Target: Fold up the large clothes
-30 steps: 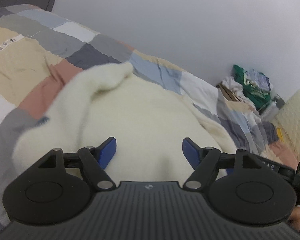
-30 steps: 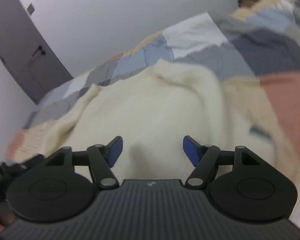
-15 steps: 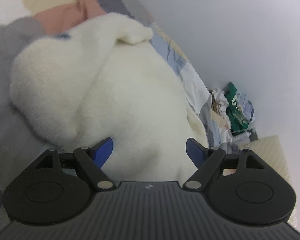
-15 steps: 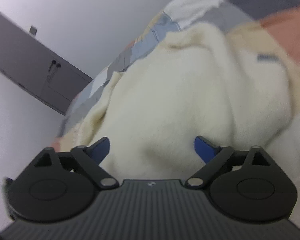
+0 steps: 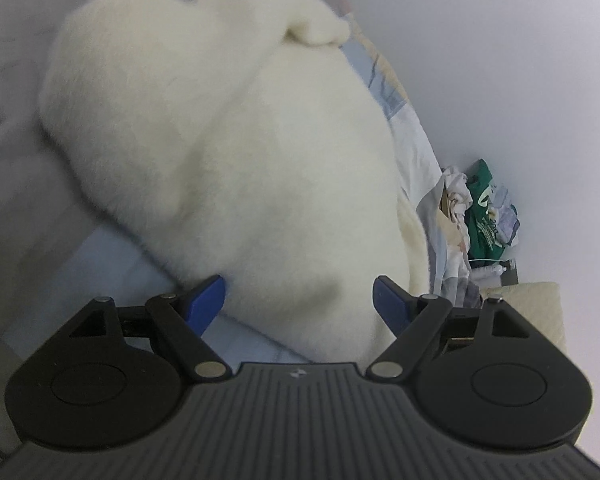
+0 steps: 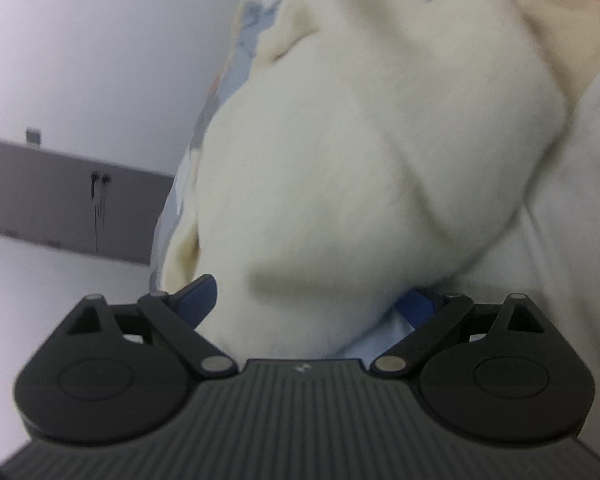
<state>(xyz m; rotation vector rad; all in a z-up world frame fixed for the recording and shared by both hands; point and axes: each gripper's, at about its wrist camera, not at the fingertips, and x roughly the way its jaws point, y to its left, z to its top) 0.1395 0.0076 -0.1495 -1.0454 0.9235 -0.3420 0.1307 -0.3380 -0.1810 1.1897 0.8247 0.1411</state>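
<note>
The left gripper (image 5: 299,298) is showing a dark grey ribbed body with a small pale logo at its front edge, two round black housings with raised discs, black linkage arms pinned with silver rivets, and blue fingertip pads (image 5: 204,300). The right gripper (image 6: 314,298) is wearing the same build: ribbed grey centre, black discs, silver rivets, blue pads (image 6: 198,294).

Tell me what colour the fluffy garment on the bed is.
Cream white; the fluffy garment shows best in the left wrist view.
</note>
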